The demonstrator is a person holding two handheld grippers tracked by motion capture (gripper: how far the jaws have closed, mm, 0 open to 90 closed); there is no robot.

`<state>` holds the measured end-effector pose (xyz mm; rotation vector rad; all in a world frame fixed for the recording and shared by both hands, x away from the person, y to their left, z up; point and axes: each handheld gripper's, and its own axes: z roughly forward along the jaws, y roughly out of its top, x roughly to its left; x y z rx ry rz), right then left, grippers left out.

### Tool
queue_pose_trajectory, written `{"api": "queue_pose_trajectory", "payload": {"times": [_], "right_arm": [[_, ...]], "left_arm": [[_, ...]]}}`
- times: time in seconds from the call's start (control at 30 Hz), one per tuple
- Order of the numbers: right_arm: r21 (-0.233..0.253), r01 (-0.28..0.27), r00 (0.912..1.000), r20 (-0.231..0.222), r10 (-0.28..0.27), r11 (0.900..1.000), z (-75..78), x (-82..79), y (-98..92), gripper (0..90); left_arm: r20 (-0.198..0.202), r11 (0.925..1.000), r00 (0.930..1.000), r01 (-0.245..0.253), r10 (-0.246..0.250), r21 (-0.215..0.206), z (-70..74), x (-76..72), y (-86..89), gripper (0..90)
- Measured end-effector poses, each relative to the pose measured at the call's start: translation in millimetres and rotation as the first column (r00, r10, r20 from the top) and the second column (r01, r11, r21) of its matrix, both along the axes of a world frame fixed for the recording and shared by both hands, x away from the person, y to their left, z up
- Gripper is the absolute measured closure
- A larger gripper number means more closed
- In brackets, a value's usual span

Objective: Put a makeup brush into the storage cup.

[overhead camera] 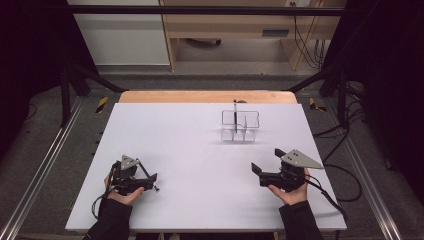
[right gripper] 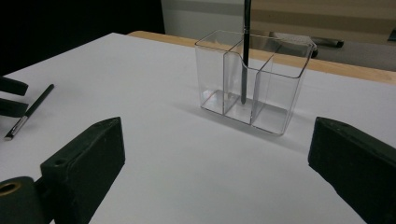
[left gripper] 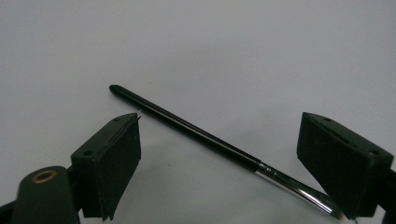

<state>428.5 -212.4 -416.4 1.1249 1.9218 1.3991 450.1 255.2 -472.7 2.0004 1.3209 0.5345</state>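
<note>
1. While the left gripper (left gripper: 219, 163) hovers low over the white table (overhead camera: 190, 150), its jaws stand wide apart around a slim black brush with a silver ferrule (left gripper: 196, 130), gripping nothing.
2. That brush lies flat on the table, slanting between the jaws.
3. Near the person's right hand, the right gripper (right gripper: 215, 168) is equally wide open and empty.
4. It faces a clear plastic divided holder (right gripper: 254, 88), where a second black brush (right gripper: 245, 51) stands upright in the middle compartment.
</note>
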Motion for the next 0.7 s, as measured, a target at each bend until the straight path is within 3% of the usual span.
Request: {"api": "queue_pose_trajectory", "payload": {"times": [0.43, 0.7], "right_arm": [[-0.012, 0.005, 0.9999, -0.016, -0.005, 1.000, -1.4, 1.1, 2.3, 4.0], [-0.013, 0.007, 0.9998, -0.016, -0.008, 1.000, -1.7, 1.3, 2.6, 4.0]], "left_arm": [[-0.042, 0.9997, 0.9990, 0.015, -0.014, 0.019, -4.5, 1.1, -5.9, 23.2], [-0.042, 0.9985, 0.9991, 0.002, 0.000, 0.055, -3.7, 0.3, -8.3, 31.5]]}}
